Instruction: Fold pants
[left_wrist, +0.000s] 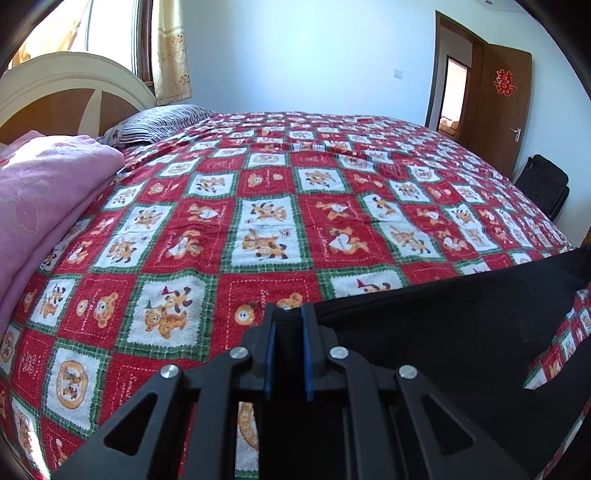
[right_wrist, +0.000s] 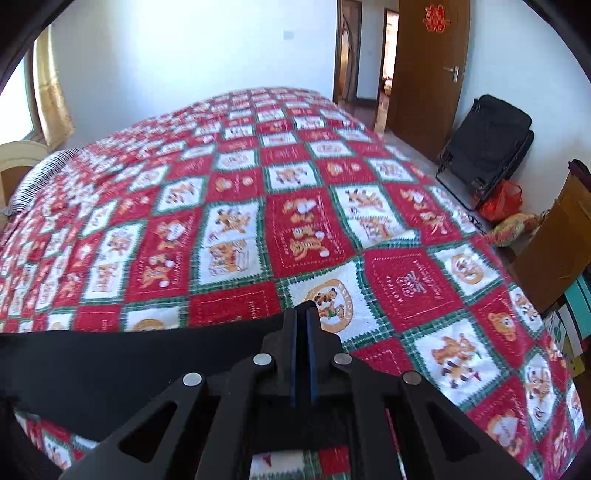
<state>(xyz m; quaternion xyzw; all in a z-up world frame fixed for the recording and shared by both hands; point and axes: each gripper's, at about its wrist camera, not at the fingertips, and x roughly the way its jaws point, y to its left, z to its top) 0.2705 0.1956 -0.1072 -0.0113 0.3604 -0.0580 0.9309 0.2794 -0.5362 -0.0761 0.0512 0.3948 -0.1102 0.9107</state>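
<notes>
Black pants (left_wrist: 443, 325) hang stretched above the red, white and green patterned bedspread (left_wrist: 258, 206). My left gripper (left_wrist: 290, 314) is shut on one end of the pants' upper edge, and a ribbed black band shows between its blue pads (left_wrist: 307, 354). From there the cloth runs off to the right. In the right wrist view the same pants (right_wrist: 110, 365) stretch to the left. My right gripper (right_wrist: 306, 308) is shut on their other end, blue pads (right_wrist: 293, 354) almost touching with thin cloth between.
A pink folded quilt (left_wrist: 44, 206) and a striped pillow (left_wrist: 162, 122) lie by the headboard (left_wrist: 66, 88) at the left. A black folding chair (right_wrist: 487, 144), a red bag (right_wrist: 502, 201) and cardboard boxes (right_wrist: 557, 236) stand beside the bed, near the open brown door (right_wrist: 428, 70).
</notes>
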